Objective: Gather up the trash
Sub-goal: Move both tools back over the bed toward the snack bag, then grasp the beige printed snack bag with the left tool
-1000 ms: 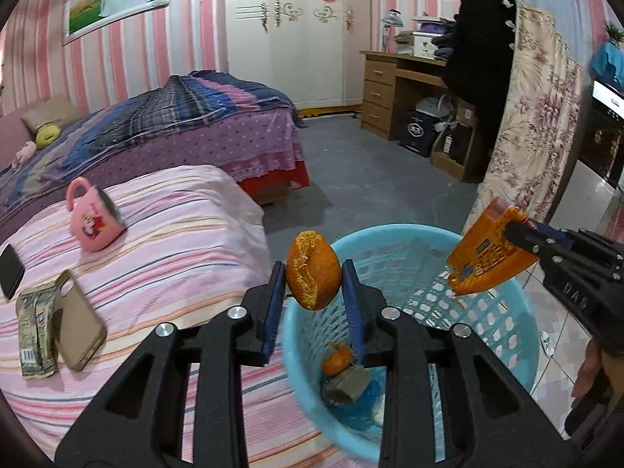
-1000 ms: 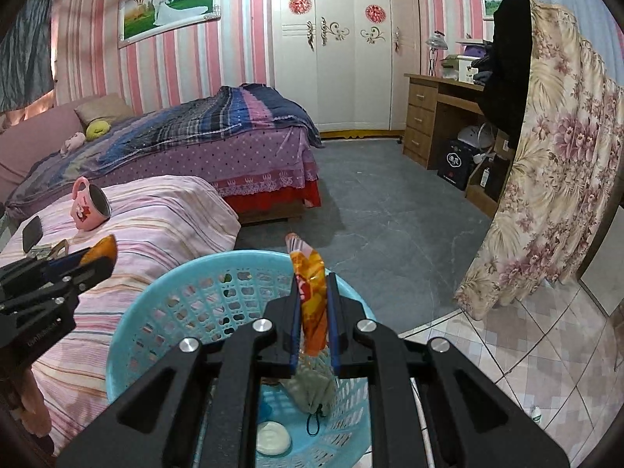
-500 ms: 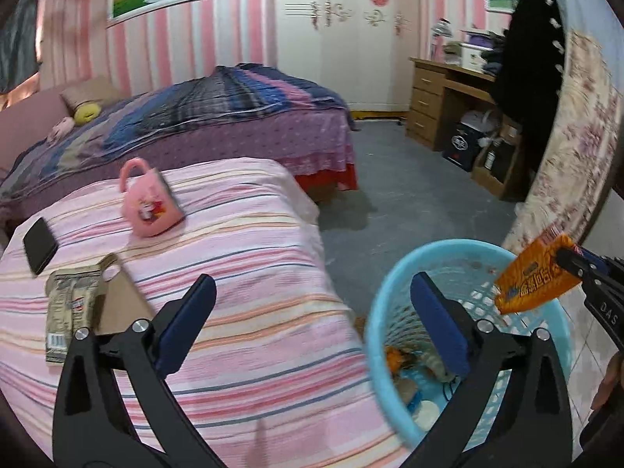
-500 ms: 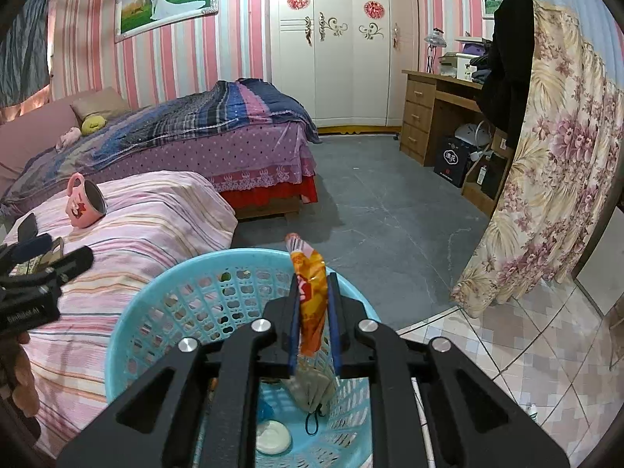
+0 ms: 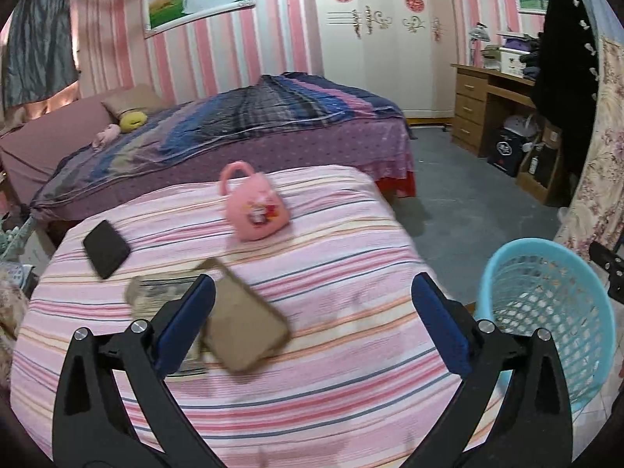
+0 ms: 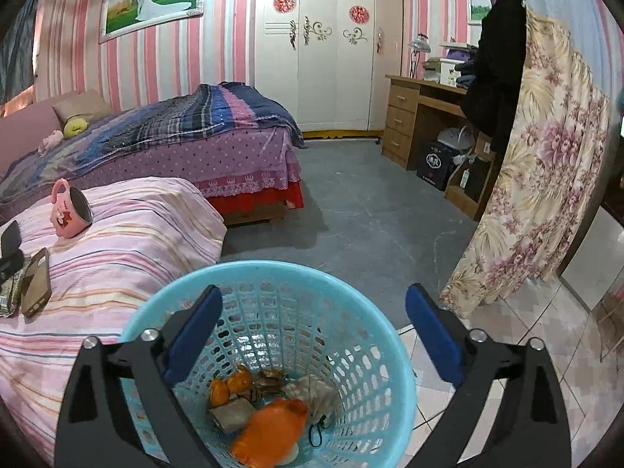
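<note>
striped cloth (image 5: 312, 351) under the left gripper (image 5: 312, 312), jaws spread, empty – a flat brown phone (image 5: 245, 327) beside its left pad; right gripper (image 6: 312, 323) still opening over the round blue lattice basket (image 6: 390, 351), glossy orange wrapper (image 6: 269, 433) crumpled at the bottom

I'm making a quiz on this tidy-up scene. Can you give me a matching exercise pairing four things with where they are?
Things:
1. pink mug
2. orange wrapper
3. black phone
4. yellow plush toy

Places:
A. inside the blue basket
B. near the pillow on the purple bed
C. lying on its side on the striped cloth
D. flat, at the striped cloth's far left

Pairs: 1-C, 2-A, 3-D, 4-B
</note>
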A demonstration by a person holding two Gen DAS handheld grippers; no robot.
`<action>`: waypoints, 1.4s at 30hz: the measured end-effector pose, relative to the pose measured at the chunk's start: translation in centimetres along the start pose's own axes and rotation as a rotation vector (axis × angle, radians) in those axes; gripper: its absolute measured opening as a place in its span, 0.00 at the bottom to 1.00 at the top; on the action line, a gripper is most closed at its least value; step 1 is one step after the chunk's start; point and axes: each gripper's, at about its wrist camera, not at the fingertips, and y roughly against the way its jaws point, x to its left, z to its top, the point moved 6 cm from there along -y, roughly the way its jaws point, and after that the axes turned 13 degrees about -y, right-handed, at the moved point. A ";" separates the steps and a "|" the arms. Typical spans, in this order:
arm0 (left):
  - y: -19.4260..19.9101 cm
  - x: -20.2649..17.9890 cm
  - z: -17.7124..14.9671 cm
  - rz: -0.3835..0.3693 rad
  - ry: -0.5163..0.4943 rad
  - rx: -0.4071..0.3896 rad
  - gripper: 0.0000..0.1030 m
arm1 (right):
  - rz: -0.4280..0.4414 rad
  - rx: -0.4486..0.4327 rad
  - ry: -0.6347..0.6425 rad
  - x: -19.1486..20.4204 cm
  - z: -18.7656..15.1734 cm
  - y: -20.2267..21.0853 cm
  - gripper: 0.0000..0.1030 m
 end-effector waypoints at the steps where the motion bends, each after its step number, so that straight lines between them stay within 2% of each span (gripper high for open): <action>1: 0.2 1.0 -0.4 0.011 -0.002 0.004 0.95 | -0.003 -0.003 0.002 0.1 -0.2 0.1 0.94; 7: 0.6 5.5 -2.8 0.088 0.001 0.020 0.95 | -0.003 -0.007 0.021 2.5 -0.4 0.3 0.95; 16: -1.2 12.3 -7.2 0.103 0.123 0.091 0.95 | 0.070 0.006 0.003 7.0 -1.1 0.4 0.95; 25: -4.1 14.3 -10.7 0.125 0.107 0.193 0.95 | 0.078 0.020 0.054 12.2 -3.1 -0.6 0.95; 31: -6.4 14.4 -11.5 0.069 0.107 0.248 0.94 | 0.094 0.062 0.041 14.1 -3.6 -1.4 0.95; 33: -7.5 14.1 -12.0 0.032 0.113 0.284 0.85 | 0.099 0.076 0.045 14.5 -3.8 -1.7 0.95; 36: -8.3 14.0 -12.2 -0.023 0.141 0.296 0.80 | 0.100 0.087 0.063 15.1 -4.2 -2.0 0.95; 40: -8.2 13.2 -11.9 -0.076 0.134 0.276 0.58 | 0.105 0.102 0.070 15.6 -4.6 -2.6 0.95; 42: -7.9 12.6 -11.7 -0.069 0.100 0.268 0.49 | 0.113 0.112 0.065 15.9 -4.8 -2.7 0.95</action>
